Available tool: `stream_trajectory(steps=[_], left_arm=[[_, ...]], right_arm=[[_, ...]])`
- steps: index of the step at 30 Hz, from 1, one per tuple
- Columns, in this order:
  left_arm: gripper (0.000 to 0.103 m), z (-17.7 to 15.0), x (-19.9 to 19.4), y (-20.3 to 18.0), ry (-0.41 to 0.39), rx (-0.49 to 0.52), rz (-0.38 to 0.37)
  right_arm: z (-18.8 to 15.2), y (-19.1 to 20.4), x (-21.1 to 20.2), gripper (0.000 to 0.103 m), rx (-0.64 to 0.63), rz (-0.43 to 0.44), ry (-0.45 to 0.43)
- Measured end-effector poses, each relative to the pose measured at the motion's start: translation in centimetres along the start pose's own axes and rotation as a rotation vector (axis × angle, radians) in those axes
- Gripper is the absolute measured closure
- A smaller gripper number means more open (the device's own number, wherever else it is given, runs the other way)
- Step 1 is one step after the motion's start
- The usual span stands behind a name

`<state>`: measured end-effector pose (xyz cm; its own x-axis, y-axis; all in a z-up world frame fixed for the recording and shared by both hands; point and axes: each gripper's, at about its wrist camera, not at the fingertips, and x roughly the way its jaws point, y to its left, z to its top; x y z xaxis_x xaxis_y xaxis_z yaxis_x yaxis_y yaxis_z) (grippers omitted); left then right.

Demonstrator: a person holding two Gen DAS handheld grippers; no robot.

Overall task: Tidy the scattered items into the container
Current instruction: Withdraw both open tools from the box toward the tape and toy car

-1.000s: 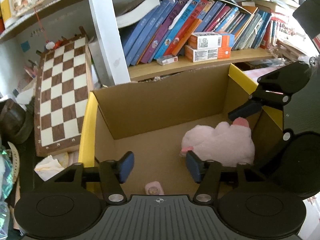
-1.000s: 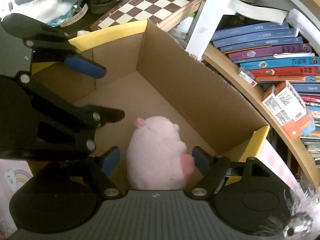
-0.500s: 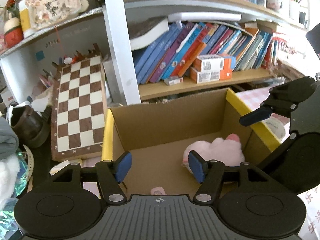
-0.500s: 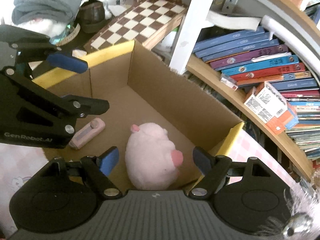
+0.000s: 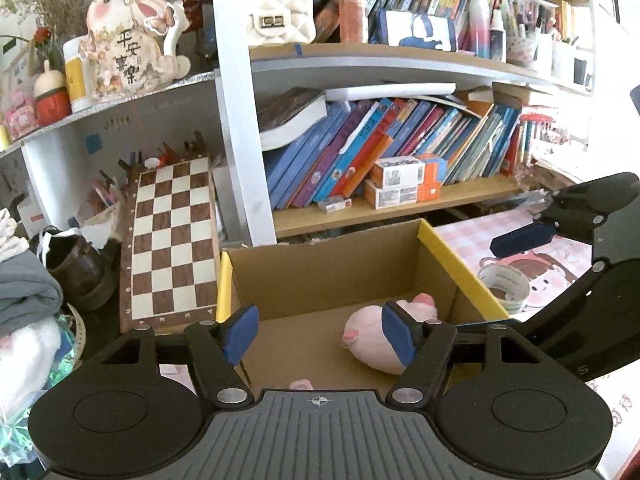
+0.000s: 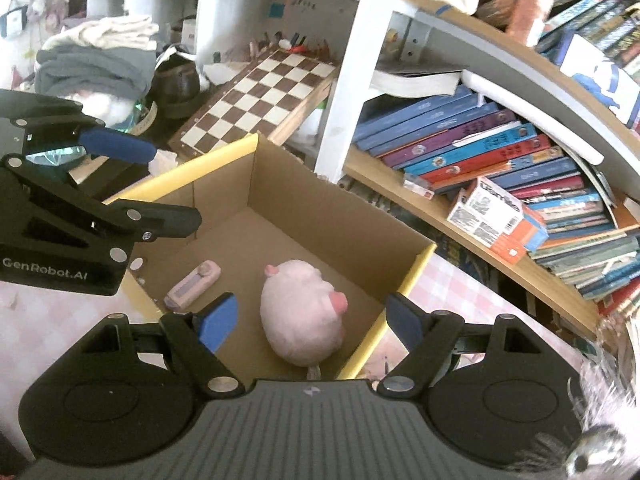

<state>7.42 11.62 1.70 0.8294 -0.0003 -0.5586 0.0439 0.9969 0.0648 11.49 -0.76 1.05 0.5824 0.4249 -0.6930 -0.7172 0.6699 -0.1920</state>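
An open cardboard box (image 6: 320, 216) with yellow flaps holds a pink plush pig (image 6: 300, 308) and a small pink device (image 6: 194, 284). The same box (image 5: 320, 264), pig (image 5: 368, 340) and device (image 5: 301, 383) show in the left wrist view. My left gripper (image 5: 320, 334) is open and empty above the box's near edge. My right gripper (image 6: 310, 320) is open and empty above the box, with the pig below and between its fingers. The right gripper also shows in the left wrist view (image 5: 560, 220), and the left gripper in the right wrist view (image 6: 132, 184).
A chessboard (image 5: 172, 240) leans left of the box. Bookshelves with books and small cartons (image 5: 404, 184) stand behind it. A tape roll (image 5: 504, 280) lies on the pink cloth at the right. A shoe (image 5: 76, 268) and folded clothes (image 5: 24, 292) lie at the left.
Both grippers have risen and pulled back from the box, staying open. The pig and the pink device stay lying in the box.
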Motion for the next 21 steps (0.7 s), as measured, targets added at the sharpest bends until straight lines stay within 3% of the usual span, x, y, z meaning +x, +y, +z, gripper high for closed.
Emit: stream_trajectory(steps=[21], left_arm=[[0.033, -1.3, -1.6, -3.6, 0.045, 0.059, -0.048]], right_arm=[[-5.0, -1.3, -3.7, 0.02, 0.153, -0.038, 0.032]])
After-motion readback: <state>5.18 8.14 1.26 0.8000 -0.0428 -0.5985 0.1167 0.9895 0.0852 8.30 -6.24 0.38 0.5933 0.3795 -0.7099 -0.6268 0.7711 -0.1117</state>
